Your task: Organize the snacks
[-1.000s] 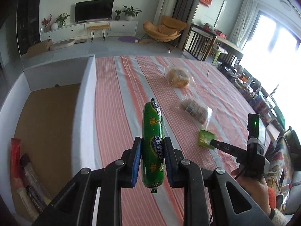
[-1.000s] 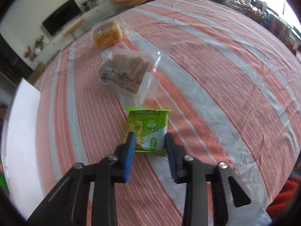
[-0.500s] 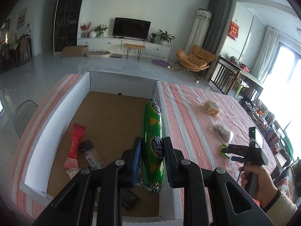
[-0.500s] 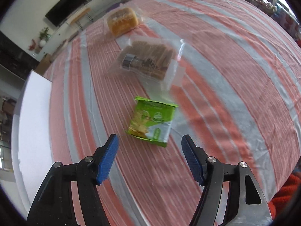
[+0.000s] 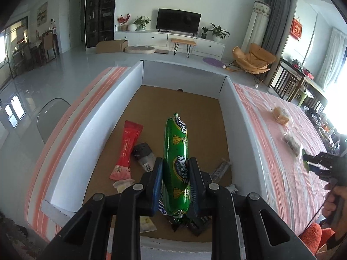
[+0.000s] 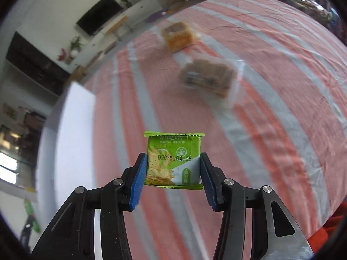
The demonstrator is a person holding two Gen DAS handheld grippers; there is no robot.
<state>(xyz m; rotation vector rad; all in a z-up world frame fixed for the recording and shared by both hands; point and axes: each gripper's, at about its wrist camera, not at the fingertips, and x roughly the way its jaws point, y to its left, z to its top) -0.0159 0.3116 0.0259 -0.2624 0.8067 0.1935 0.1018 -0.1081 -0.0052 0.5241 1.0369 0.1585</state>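
Note:
My left gripper (image 5: pixel 175 162) is shut on a long green sausage (image 5: pixel 176 138), which it holds lengthwise above the brown floor of the white box (image 5: pixel 243 117). In the right wrist view, a green cracker packet (image 6: pixel 174 145) sits between the blue pads of my right gripper (image 6: pixel 173 162). Its jaws are closing, and the pads press on the packet's two sides. The packet hangs sharp above the blurred striped tablecloth (image 6: pixel 271 130). The left wrist view shows the right gripper (image 5: pixel 312 164) far right over the table, in a person's hand (image 5: pixel 335 199).
Inside the box lie a red sachet (image 5: pixel 128 147), a dark wrapper (image 5: pixel 142 150) and several more packets near its front wall. On the cloth lie a bagged bread (image 6: pixel 177 35) and a clear bag of brown biscuits (image 6: pixel 208 80). The box wall (image 6: pixel 73 130) stands to the left.
The left gripper carried the sausage from over the tablecloth to over the box. The right gripper opened wide around the cracker packet, then closed on it and lifted it off the cloth.

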